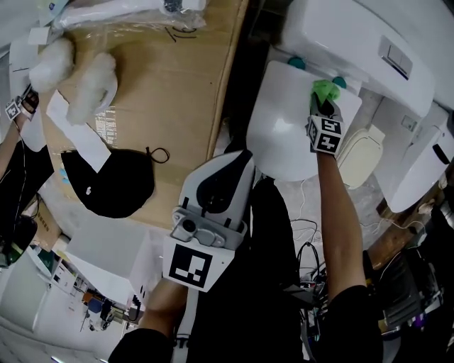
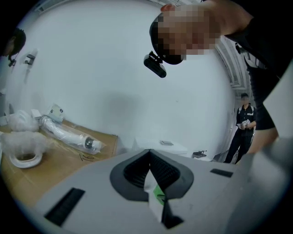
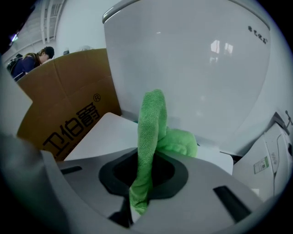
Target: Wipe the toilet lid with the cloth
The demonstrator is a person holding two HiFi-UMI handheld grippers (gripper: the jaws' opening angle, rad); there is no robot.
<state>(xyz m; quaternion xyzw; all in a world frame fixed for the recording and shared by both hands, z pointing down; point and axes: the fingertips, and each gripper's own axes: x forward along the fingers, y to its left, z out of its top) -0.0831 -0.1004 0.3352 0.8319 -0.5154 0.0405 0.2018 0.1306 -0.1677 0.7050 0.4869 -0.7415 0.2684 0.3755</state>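
Clamping a bright green terry cloth (image 3: 151, 132) between its fingers, the right gripper (image 3: 149, 171) rests the bunched end, just beyond its fingertips, on the rear edge of the white oval plastic toilet lid (image 1: 284, 127). Only the head view shows the left gripper (image 1: 228, 170), short of the lid. Its own view shows its fingers closed on nothing, with a bare white wall (image 2: 114, 68) ahead of them.

A flat cardboard sheet (image 1: 177, 92) carries a black fabric piece (image 1: 106, 186) with a cord loop, two fluffy white bundles (image 1: 91, 86), and a plastic-wrapped white pipe (image 1: 120, 15) at its far edge. Cables (image 1: 306, 234) trail below. A person (image 2: 243, 128) stands by the wall.
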